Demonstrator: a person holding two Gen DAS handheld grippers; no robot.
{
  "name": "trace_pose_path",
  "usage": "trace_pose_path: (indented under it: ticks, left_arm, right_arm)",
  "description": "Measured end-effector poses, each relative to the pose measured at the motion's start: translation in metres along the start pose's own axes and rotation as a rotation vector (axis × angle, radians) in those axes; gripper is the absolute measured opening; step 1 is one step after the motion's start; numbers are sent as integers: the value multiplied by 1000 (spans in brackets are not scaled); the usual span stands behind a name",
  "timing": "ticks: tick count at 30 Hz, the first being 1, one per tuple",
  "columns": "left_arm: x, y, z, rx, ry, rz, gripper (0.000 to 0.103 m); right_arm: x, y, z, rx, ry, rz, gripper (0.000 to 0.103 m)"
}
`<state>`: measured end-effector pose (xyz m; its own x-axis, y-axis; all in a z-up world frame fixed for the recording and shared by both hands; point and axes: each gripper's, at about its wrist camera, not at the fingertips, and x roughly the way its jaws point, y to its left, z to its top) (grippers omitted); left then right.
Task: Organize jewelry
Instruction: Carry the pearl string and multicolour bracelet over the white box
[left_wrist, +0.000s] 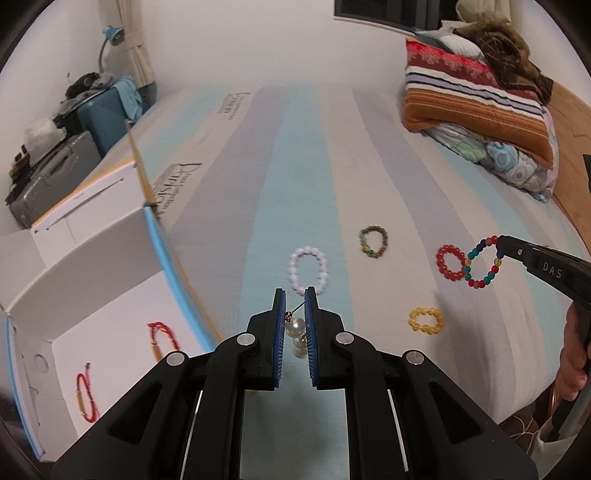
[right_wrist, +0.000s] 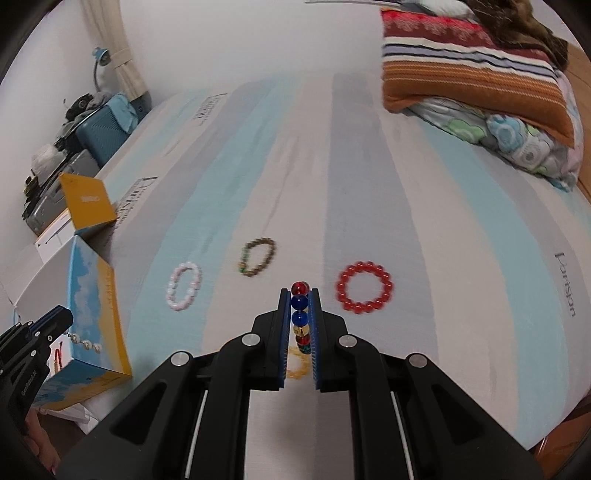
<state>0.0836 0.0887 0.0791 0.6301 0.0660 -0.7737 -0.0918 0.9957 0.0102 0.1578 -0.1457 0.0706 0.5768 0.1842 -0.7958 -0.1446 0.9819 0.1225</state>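
My left gripper (left_wrist: 295, 297) is shut on a pearl drop earring (left_wrist: 297, 332), held above the striped bed beside the open white box (left_wrist: 110, 280). In the right wrist view the left gripper (right_wrist: 61, 317) hovers over the box with the pearls (right_wrist: 85, 343) dangling. My right gripper (right_wrist: 300, 295) is shut on a multicoloured bead bracelet (right_wrist: 300, 314), which hangs from it in the left wrist view (left_wrist: 482, 264). On the bed lie a white bracelet (left_wrist: 308, 273), a brown-green bracelet (left_wrist: 374, 242), a red bracelet (left_wrist: 450, 263) and a yellow bracelet (left_wrist: 425, 320).
The box holds two red cord bracelets (left_wrist: 86, 397) (left_wrist: 162, 338). Its blue and yellow outer wall (right_wrist: 99, 317) faces the bed. Folded blankets and pillows (left_wrist: 476, 107) are stacked at the far right. Suitcases (left_wrist: 59, 173) stand beyond the bed's left edge.
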Motion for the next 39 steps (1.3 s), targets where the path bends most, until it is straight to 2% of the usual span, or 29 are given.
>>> trace_pose_path:
  ticks: [11, 21, 32, 39]
  left_arm:
    - [-25, 57, -10, -62, -26, 42, 10]
    - [-45, 126, -21, -143, -30, 120, 10]
    - [-54, 202, -52, -243, 3, 195, 10]
    - [-49, 238, -72, -295, 42, 237, 10]
  right_arm:
    - [0, 78, 7, -91, -7, 59, 9]
    - [-14, 158, 12, -184, -35, 131, 9]
    - [-20, 250, -1, -304, -40, 231, 9]
    - [-16, 298, -17, -362, -22, 279, 9]
